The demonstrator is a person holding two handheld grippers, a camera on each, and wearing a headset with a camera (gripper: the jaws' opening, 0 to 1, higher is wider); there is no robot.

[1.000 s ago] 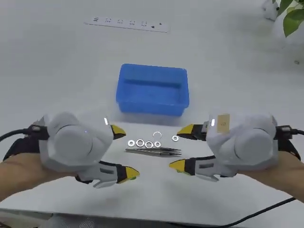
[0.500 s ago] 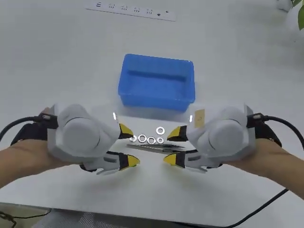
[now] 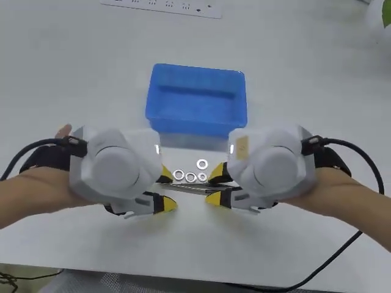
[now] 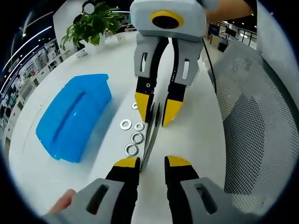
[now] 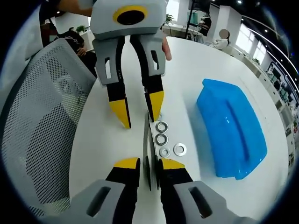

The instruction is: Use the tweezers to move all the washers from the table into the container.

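The tweezers (image 3: pixel 189 188) lie flat on the table (image 3: pixel 73 79) btw. the two grippers, which face each other tip to tip. The R gripper (image 3: pixel 214 187) has its jaws narrow, one on each side of one end of the tool. In the right gripper view the steel runs exactly along the slot between them. Whether the pads already press the metal I cannot tell, the gap is too thin to read. The L gripper (image 3: pixel 166 190) has its jaws moderately apart and holds nothing. The other end of the tweezers comes close to one of its jaws; touching or not is unclear.

I think this arrangement has a reason. A tool so thin and flat is difficult to take from a smooth top w/ one gripper only, so the L one probably waits at the far end to stop it from sliding, or to help w/ the lift.

Four washers (image 3: pixel 190 177) lie just beside the tweezers, on the side toward the blue container (image 3: pixel 195 125): three in a row, one a little further. The container stands near behind them, open side up, and its inside looks bare. So, in my judgement, the task is at its start, i.e. at taking the tool. The grip needs care, because a slip can push the tweezers into the washers and scatter them.
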